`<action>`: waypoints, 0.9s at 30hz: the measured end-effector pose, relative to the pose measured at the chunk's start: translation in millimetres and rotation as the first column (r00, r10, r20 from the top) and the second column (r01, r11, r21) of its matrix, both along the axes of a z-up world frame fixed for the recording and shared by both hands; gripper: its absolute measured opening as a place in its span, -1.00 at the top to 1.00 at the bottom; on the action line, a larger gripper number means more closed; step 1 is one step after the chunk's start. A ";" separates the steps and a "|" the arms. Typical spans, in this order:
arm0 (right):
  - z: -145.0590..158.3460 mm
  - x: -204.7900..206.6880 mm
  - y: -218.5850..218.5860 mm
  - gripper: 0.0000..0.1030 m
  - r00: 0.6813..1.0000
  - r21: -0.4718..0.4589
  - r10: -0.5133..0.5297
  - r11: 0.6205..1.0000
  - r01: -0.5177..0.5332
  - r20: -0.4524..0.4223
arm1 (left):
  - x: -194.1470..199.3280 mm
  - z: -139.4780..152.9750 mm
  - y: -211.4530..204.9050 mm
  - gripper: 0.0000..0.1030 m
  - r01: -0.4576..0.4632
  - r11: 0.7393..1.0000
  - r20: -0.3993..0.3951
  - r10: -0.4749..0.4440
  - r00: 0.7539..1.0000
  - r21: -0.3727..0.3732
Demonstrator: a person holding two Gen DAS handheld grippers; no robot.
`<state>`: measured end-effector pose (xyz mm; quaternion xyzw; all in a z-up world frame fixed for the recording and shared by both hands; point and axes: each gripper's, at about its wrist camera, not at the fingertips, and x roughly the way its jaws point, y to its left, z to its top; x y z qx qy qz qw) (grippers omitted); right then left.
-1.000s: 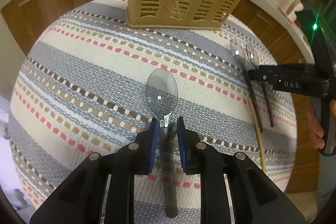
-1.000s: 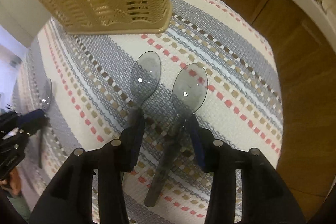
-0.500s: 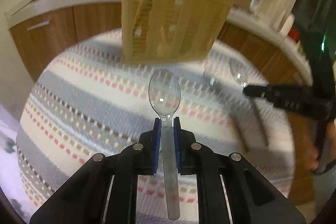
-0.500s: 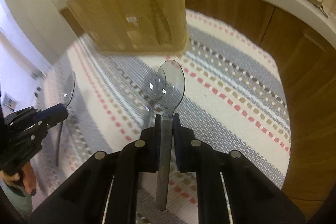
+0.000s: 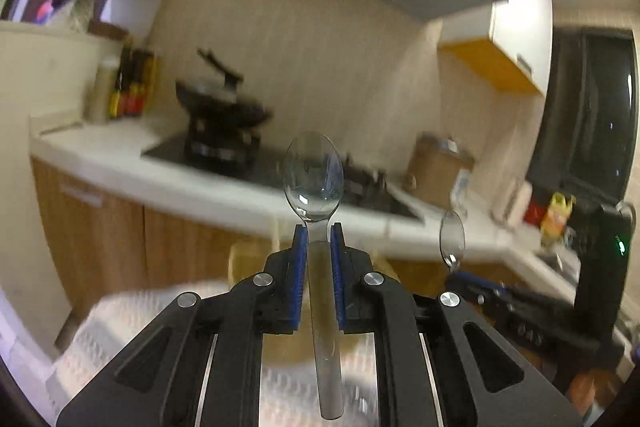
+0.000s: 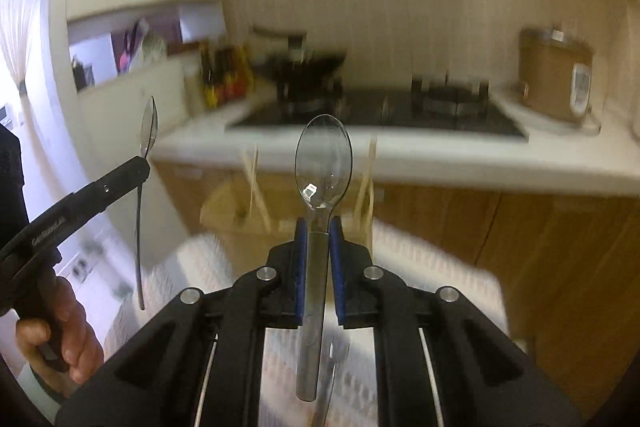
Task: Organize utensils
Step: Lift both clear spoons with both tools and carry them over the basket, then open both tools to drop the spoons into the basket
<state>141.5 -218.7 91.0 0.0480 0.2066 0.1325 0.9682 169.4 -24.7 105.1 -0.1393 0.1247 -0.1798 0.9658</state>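
Note:
My left gripper (image 5: 318,233) is shut on a clear plastic spoon (image 5: 313,177), bowl up, lifted high above the striped cloth (image 5: 120,319). My right gripper (image 6: 318,227) is shut on a second clear spoon (image 6: 323,159), also bowl up. Each gripper shows in the other's view: the right one with its spoon (image 5: 452,241) at the right, the left one with its spoon (image 6: 149,125) at the left. The tan woven basket (image 6: 236,207) with chopsticks stands blurred below and ahead of both grippers; in the left wrist view the basket (image 5: 248,263) is mostly hidden behind the fingers.
A white counter (image 6: 440,155) with a black stove (image 6: 380,107), a wok (image 5: 220,103), bottles (image 5: 128,87) and a brown rice cooker (image 6: 556,75) runs behind the table. A third clear spoon (image 6: 332,383) lies on the striped cloth (image 6: 420,287) under my right gripper.
Both grippers closed on their spoons, lifted them off the cloth and tilted upward, so the views now face the kitchen wall instead of the table.

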 end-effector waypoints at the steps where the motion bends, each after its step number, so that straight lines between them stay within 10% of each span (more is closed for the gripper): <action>1: 0.6 10.6 0.2 0.82 1.000 0.002 -0.010 1.000 0.010 0.024 | 2.9 3.9 -1.2 0.81 -0.003 1.000 0.015 0.003 1.000 -0.013; 12: 5.5 84.8 -3.1 0.82 0.965 -0.006 -0.102 0.994 0.107 0.241 | 64.4 3.0 -26.7 0.81 -0.084 0.994 0.162 0.094 0.982 -0.067; 27: -43.1 103.5 -11.9 0.81 0.973 0.031 -0.075 0.997 0.070 0.219 | 92.6 -49.0 -46.5 0.79 -0.124 0.992 0.142 0.121 0.982 0.014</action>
